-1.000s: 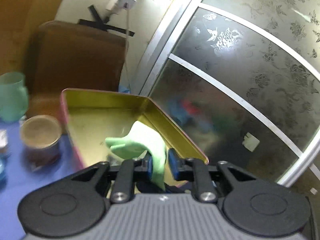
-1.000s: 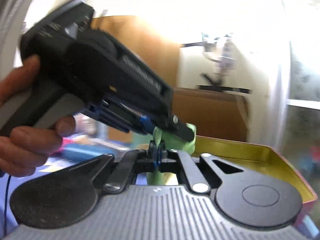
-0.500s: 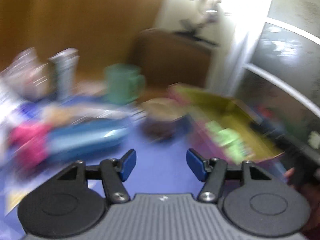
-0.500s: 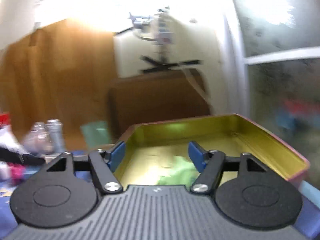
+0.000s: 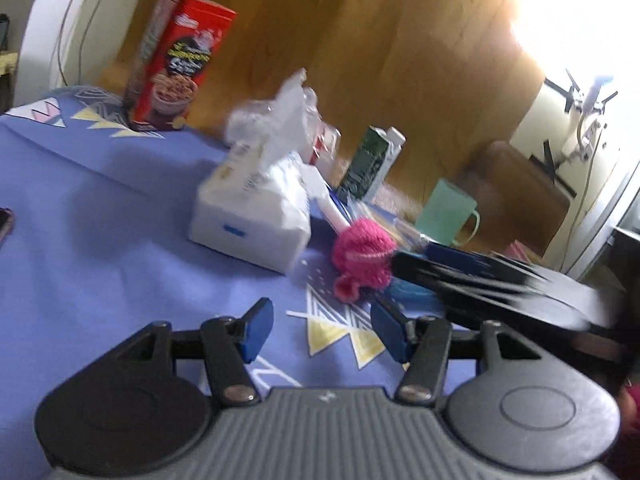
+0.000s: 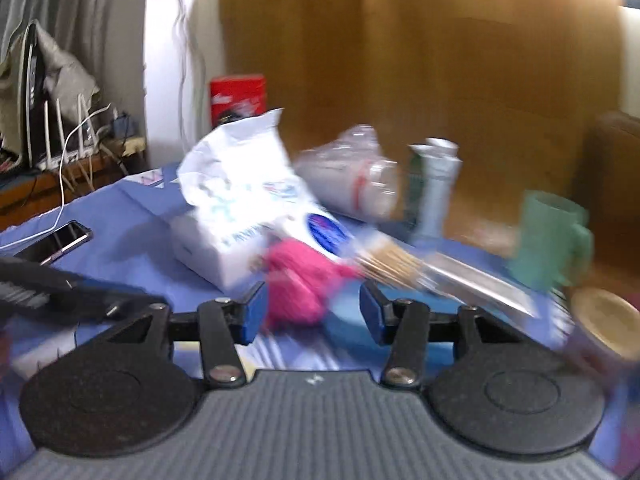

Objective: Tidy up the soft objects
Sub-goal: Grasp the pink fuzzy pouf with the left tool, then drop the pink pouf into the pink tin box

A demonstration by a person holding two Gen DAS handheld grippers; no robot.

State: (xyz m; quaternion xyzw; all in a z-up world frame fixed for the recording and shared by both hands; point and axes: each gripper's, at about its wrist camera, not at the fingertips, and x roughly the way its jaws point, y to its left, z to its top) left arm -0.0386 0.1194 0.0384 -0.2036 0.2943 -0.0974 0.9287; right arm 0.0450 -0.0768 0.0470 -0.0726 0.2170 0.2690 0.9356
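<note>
A pink knitted soft object point(image 5: 363, 257) lies on the blue patterned tablecloth point(image 5: 100, 216), beside a white tissue pack point(image 5: 252, 216). My left gripper point(image 5: 322, 332) is open and empty, a short way in front of it. My right gripper point(image 6: 312, 314) is open and empty, with the pink object point(image 6: 298, 284) just ahead between its fingers. The right gripper's blurred body also crosses the right of the left wrist view point(image 5: 480, 280). The green soft object and the tin are out of view.
A red cereal box point(image 5: 176, 60), a green carton point(image 5: 370, 168), a teal mug point(image 5: 450, 214), a clear plastic bag point(image 6: 352, 184), a pack of sticks point(image 6: 420, 268), a brown tin point(image 6: 604, 326) and a phone point(image 6: 56, 242) crowd the table.
Both grippers let go of the green soft object in the yellow tin, opened and swung left to the cluttered table, facing the pink knitted object.
</note>
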